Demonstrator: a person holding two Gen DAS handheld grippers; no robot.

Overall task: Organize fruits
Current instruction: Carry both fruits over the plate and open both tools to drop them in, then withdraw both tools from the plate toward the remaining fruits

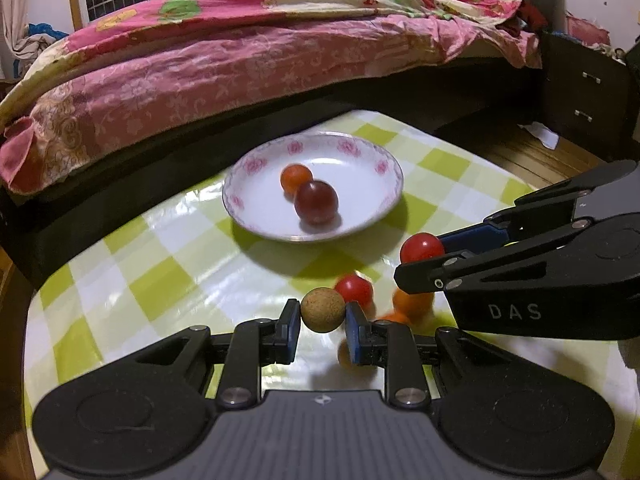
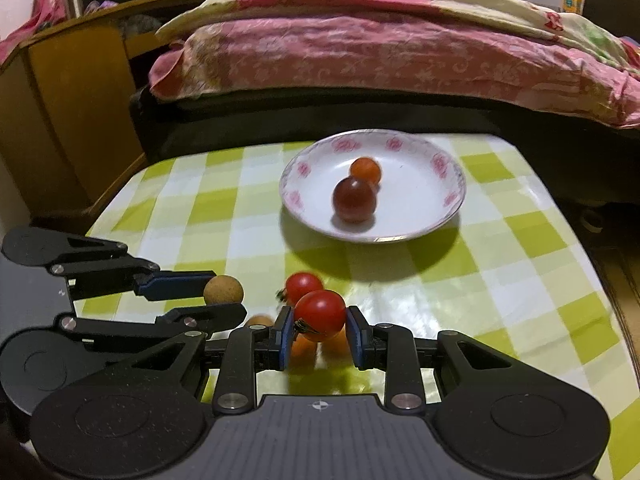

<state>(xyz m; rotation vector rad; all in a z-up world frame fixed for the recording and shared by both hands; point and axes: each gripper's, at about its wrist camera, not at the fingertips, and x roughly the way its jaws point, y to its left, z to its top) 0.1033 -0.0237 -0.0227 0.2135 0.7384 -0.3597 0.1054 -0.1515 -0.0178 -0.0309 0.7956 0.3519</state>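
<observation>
My left gripper [image 1: 322,318] is shut on a round tan fruit [image 1: 322,309], held a little above the table; both show in the right wrist view too, the gripper [image 2: 224,300] around the tan fruit [image 2: 223,289]. My right gripper [image 2: 319,330] is shut on a red cherry tomato [image 2: 319,315], also seen from the left wrist with the gripper [image 1: 424,258] around the tomato [image 1: 421,247]. A white floral plate [image 1: 360,148] [image 2: 448,168] holds a dark red fruit [image 1: 316,201] [image 2: 354,199] and an orange one [image 1: 296,177] [image 2: 365,169]. Another red tomato [image 1: 354,289] [image 2: 304,285] and orange fruits [image 1: 412,303] lie on the table.
The table has a green and white checked cloth [image 1: 160,280] [image 2: 520,280]. A bed with a pink quilt [image 1: 240,60] [image 2: 380,52] stands close behind it. A dark nightstand [image 1: 580,92] is at the right, a wooden cabinet [image 2: 68,120] at the left.
</observation>
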